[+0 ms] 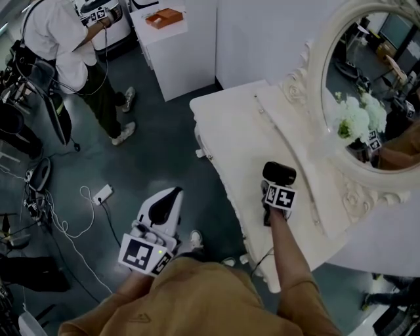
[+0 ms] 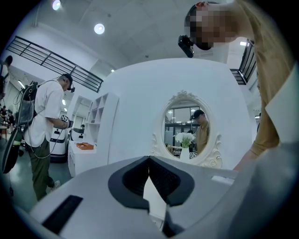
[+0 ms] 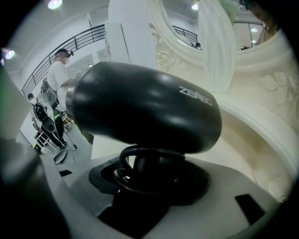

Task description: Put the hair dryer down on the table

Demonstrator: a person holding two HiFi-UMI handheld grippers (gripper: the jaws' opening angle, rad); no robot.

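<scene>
right gripper [image 1: 276, 186] is over the white dressing table [image 1: 236, 125], pointing down at an angle, and its jaws are clamped on the handle of the black hair dryer [image 1: 279, 173]. in the right gripper view the dryer's barrel [image 3: 145, 107] lies crosswise above the jaws, with grey lettering on its side. a loop of black cord [image 3: 140, 179] is bunched round the handle just where the right gripper [image 3: 147, 186] bites. so that tool is closed on the hair dryer, jaws part-way in, handle between them. the dryer sits above the table top, between the table's front edge and the ornate oval mirror [image 1: 315, 79]. whether it touches the surface, can't tell from here.

left gripper [image 1: 169, 197] is off the table, out over the dark floor [image 1: 157, 131] to the left of the table's edge, held level. in its own view the left gripper [image 2: 149, 175] has its jaws brought together at the tips, nothing between them, and it looks towards the mirror [image 2: 186, 133] with white flowers [image 2: 185, 138] reflected in it.

up in the far corner a person in a white shirt [image 1: 62, 36] stands beside a white cabinet [image 1: 177, 59] with an orange tray [image 1: 164, 18] on top.
</scene>
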